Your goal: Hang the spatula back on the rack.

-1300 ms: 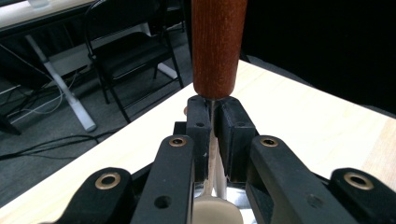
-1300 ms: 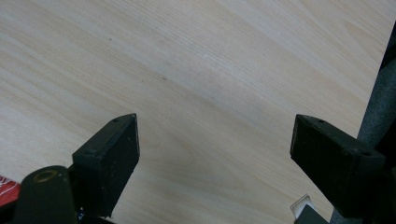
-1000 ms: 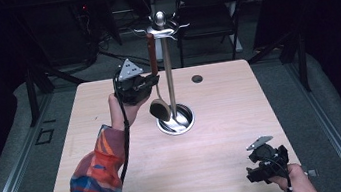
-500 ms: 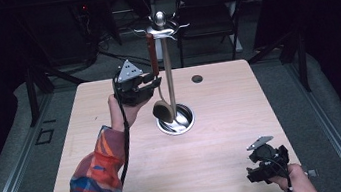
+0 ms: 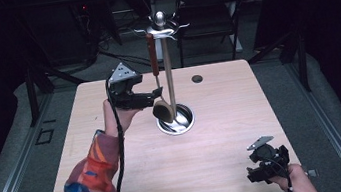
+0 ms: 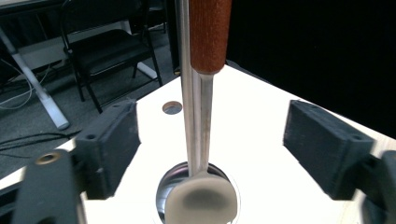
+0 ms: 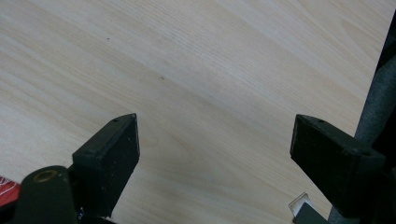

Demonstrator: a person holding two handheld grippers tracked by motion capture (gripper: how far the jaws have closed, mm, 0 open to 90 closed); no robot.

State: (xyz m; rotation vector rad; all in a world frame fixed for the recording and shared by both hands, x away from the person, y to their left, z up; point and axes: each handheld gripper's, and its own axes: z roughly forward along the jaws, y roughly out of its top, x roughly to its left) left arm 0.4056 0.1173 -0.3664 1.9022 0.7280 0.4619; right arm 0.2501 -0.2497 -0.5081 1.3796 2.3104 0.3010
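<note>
A metal utensil stand (image 5: 168, 71) rises from a round steel base (image 5: 176, 121) at the table's middle. A spoon with a brown wooden handle (image 5: 152, 54) hangs from one of the stand's top hooks, its bowl (image 5: 162, 110) just above the base. My left gripper (image 5: 151, 100) is open, held level just left of the spoon's bowl. In the left gripper view the spoon (image 6: 208, 88) and the pole (image 6: 185, 84) stand between the wide-apart jaws. My right gripper (image 5: 257, 169) is open near the table's front right corner, over bare wood (image 7: 196, 93).
The light wooden table (image 5: 119, 174) has a small round cable hole (image 5: 197, 78) behind the stand. A dark folding chair (image 5: 208, 17) and cables lie beyond the far edge. Grey padded flooring borders the table on both sides.
The spoon's bowl has swung slightly on its hook beside the pole. Both grippers have stayed almost where they were.
</note>
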